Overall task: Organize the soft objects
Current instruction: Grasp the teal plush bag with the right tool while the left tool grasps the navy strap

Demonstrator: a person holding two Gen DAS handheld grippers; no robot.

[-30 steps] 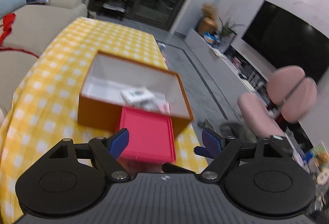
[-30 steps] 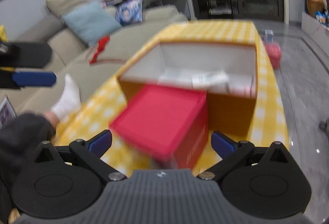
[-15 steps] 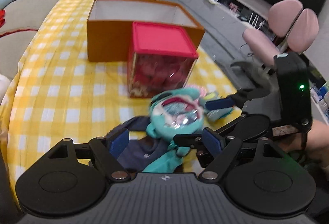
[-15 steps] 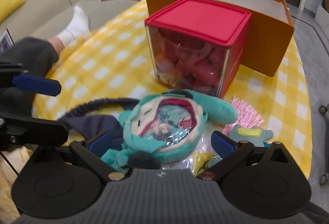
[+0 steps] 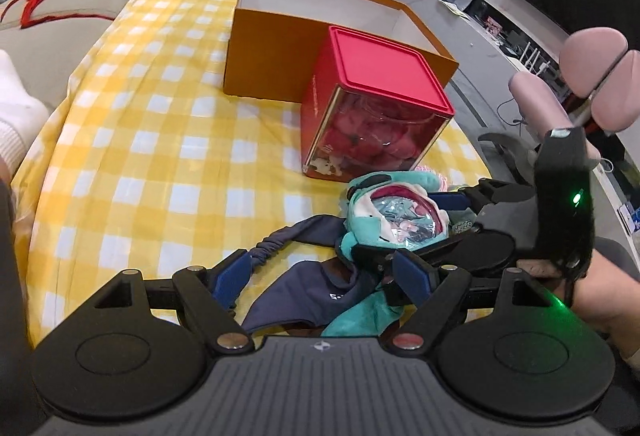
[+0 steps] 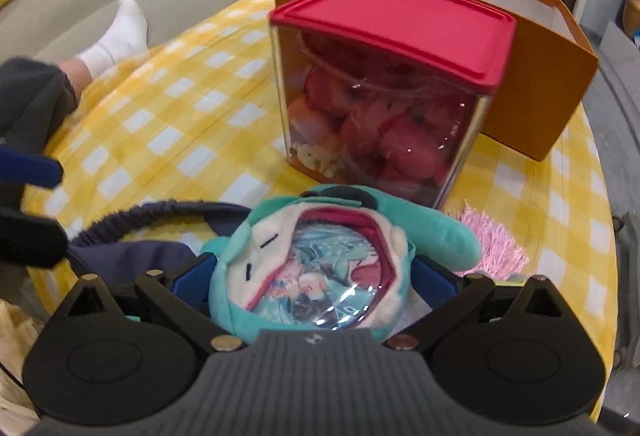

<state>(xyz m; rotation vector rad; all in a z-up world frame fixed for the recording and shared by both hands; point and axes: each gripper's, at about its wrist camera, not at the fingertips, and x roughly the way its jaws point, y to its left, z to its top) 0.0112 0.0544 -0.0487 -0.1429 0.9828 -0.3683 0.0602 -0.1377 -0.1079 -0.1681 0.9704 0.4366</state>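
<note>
Two containers sit on the yellow checked tablecloth point(image 5: 152, 139): an open orange box point(image 5: 276, 47) with white inner walls, and right against its front a clear cube with a red lid point(image 6: 396, 15) stuffed with red and pink plush stuff, plus something pale at the bottom corner. Can't see the floor of the orange box from either angle. Just in front of the cube lies the teal plush pouch point(image 6: 316, 276) with its shiny clear window, and the right gripper point(image 6: 312, 282) has both blue pads up against its sides, so it's got hold of it. The left gripper point(image 5: 324, 278) is spread wide over a navy cloth with an elastic band point(image 5: 304, 284), not pinching anything. The left camera catches the right gripper from outside point(image 5: 424, 232) and the hand holding it, while only the right camera shows the pink fringe thing point(image 6: 490, 240) beside the pouch and a white-socked foot point(image 6: 116, 35) on the sofa.
</note>
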